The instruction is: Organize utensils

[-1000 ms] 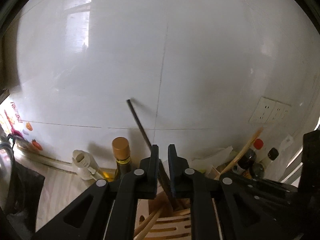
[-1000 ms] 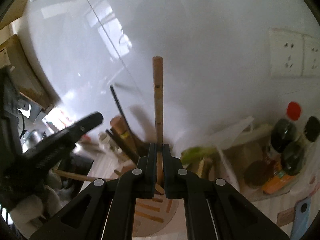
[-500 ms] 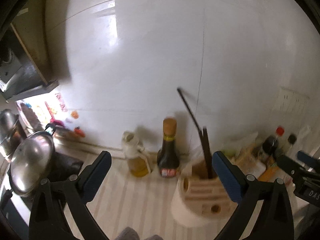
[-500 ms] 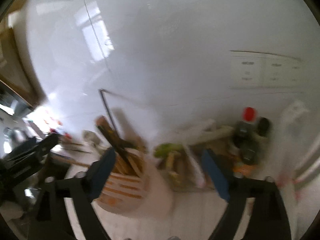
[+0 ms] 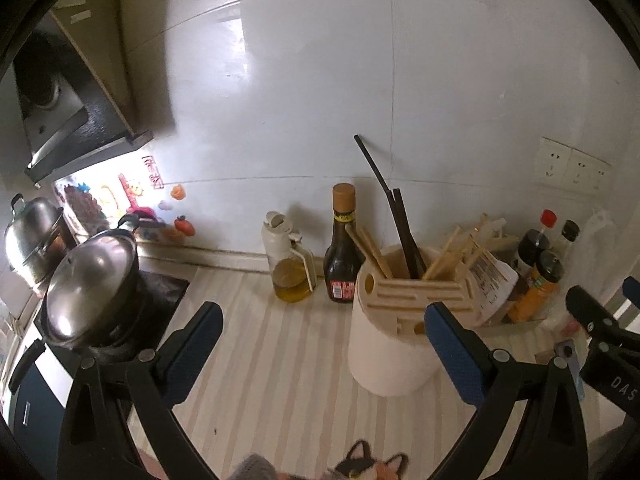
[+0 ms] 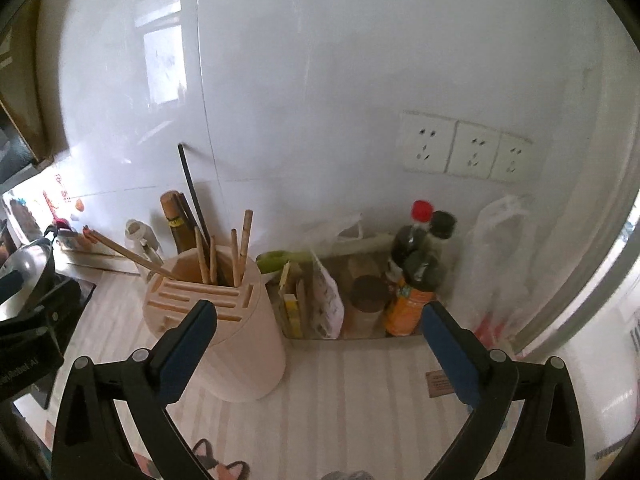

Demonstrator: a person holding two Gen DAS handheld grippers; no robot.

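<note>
A cream utensil holder (image 5: 392,344) with a slotted top stands on the striped counter. Black chopsticks (image 5: 400,224) and wooden chopsticks (image 5: 370,250) stick up out of it. My left gripper (image 5: 322,316) is open wide, back from the holder, with nothing between its blue pads. In the right wrist view the holder (image 6: 224,344) sits low left with wooden sticks (image 6: 244,244) and a black stick (image 6: 194,192) in it. My right gripper (image 6: 318,310) has its jaws opening wide, with nothing held between them. Each gripper shows at the edge of the other's view.
A lidded steel pot (image 5: 88,284) and a second pot (image 5: 32,228) sit on the stove at left. An oil jug (image 5: 290,268) and a dark sauce bottle (image 5: 342,256) stand by the wall. A box of condiment bottles (image 6: 412,280) and wall sockets (image 6: 464,148) are at right.
Both grippers went from shut on sticks over the holder to wide open. They let go of the black chopstick and the wooden stick, then drew back and tilted down.
</note>
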